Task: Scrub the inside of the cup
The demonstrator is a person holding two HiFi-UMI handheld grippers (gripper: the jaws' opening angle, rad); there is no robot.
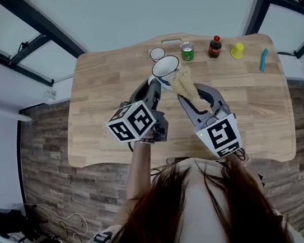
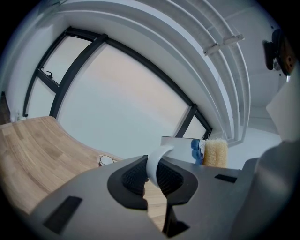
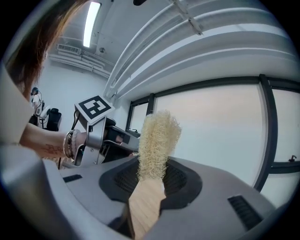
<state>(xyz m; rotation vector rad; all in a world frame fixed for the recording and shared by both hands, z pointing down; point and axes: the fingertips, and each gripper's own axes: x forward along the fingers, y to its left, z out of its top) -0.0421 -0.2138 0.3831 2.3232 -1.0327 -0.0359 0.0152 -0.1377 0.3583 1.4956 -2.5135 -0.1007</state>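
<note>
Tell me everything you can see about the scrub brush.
The brush has a pale, fibrous loofah-like head on a flat light wooden handle. The right tool is shut on it where head meets handle, head pointing out. It is held above the table, just beside the white cup, outside it; contact is unclear.

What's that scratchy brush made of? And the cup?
The brush has pale, tangled, stringy fibres, probably loofah or another plant fibre, on a flat tan handle that looks like bare wood. The cup is glossy white with a thin dark rim, so it is likely enamelled metal, though it may be ceramic.
</note>
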